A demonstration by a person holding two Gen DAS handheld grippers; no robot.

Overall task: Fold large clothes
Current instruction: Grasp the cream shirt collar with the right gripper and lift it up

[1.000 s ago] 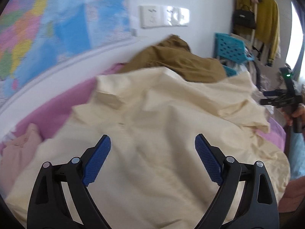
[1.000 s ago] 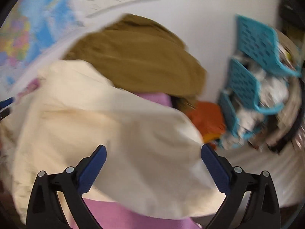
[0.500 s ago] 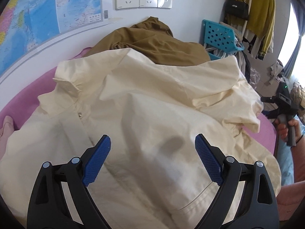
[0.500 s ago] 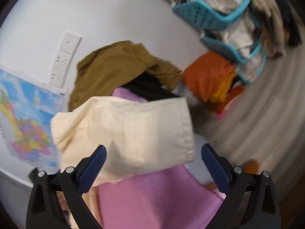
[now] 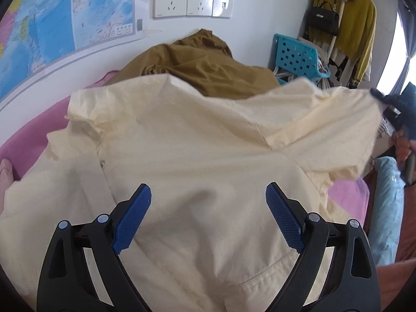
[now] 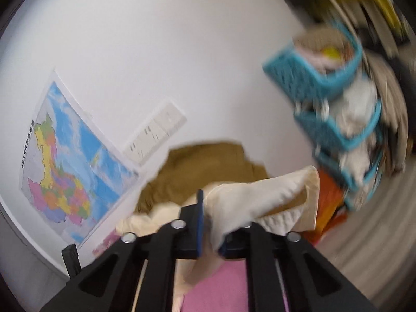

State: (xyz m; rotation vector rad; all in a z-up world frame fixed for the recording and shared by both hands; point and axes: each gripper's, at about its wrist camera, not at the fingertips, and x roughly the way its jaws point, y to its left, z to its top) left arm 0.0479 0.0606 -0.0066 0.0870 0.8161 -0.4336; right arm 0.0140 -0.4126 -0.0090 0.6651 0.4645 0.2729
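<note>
Right claw [image 6: 209, 230] grips cream shirt [image 5: 208, 156] sleeve at 3 o'clock; left claw [image 5: 208, 215] gapes wide above shirt body.

Black hand-held gripper [image 5: 208, 218], blue textured pads [image 5: 131, 223], silver screws.

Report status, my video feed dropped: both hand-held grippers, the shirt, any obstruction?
Left hand-held gripper open above cream shirt. Right hand-held gripper shut on sleeve, lifted. Brown garment heaped behind shirt.
</note>
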